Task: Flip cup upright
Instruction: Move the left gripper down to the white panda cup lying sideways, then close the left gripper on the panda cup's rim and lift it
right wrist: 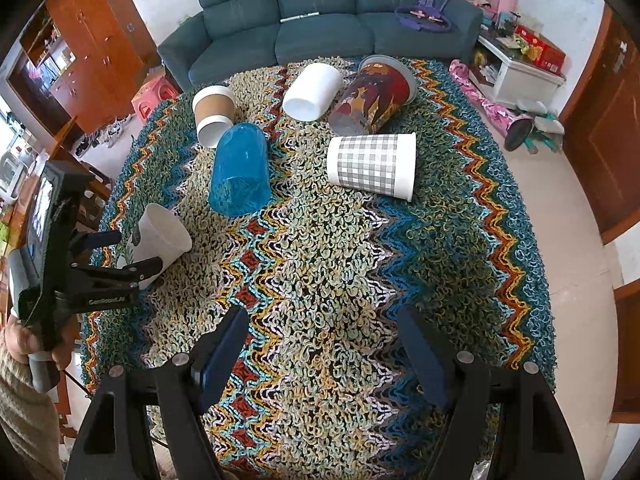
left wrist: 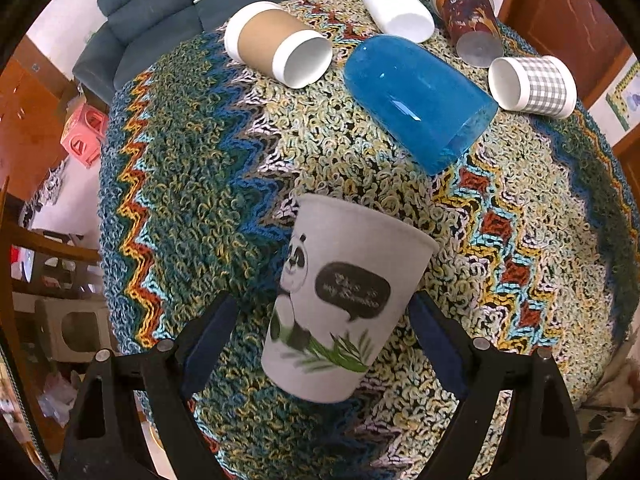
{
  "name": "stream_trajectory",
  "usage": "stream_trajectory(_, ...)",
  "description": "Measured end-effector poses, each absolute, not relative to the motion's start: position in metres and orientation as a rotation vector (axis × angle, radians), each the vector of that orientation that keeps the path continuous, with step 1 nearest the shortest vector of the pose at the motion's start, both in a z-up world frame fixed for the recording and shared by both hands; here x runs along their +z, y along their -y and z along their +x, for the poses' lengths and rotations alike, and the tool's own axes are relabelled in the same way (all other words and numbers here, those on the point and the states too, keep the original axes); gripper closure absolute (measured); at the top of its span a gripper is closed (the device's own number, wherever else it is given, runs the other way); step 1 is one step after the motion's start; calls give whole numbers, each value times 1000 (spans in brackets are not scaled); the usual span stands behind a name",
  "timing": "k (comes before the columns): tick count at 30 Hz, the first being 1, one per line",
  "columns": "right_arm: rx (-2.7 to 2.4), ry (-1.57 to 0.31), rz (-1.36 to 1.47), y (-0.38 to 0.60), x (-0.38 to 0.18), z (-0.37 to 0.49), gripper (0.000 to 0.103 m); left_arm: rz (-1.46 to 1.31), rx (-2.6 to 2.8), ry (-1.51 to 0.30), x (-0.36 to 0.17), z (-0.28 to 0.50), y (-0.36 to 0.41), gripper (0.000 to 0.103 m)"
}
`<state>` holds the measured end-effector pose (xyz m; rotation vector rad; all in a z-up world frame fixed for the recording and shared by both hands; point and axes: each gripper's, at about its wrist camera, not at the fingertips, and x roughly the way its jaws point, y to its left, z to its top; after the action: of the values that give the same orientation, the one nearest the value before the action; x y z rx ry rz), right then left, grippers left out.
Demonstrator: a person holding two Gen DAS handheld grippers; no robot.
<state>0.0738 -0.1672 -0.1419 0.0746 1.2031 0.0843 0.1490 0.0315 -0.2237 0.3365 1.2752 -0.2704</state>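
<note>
A white paper cup with a panda print stands between the fingers of my left gripper, rim up and tilted. The jaws are wide and there is a gap on both sides of the cup, so the gripper is open. In the right wrist view the same cup sits at the table's left edge with the left gripper around it. My right gripper is open and empty above the near middle of the table.
Several cups lie on their sides on the zigzag cloth: a blue plastic cup, a brown-sleeved cup, a plain white cup, a red printed cup, a grey checked cup. A sofa stands behind.
</note>
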Motion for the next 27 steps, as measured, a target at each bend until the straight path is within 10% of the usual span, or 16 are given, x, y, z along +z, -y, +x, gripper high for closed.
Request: stream_trajectory(27, 92, -1219, 67, 162, -150, 78, 26, -43, -154, -1434, -226, 157, -50, 29)
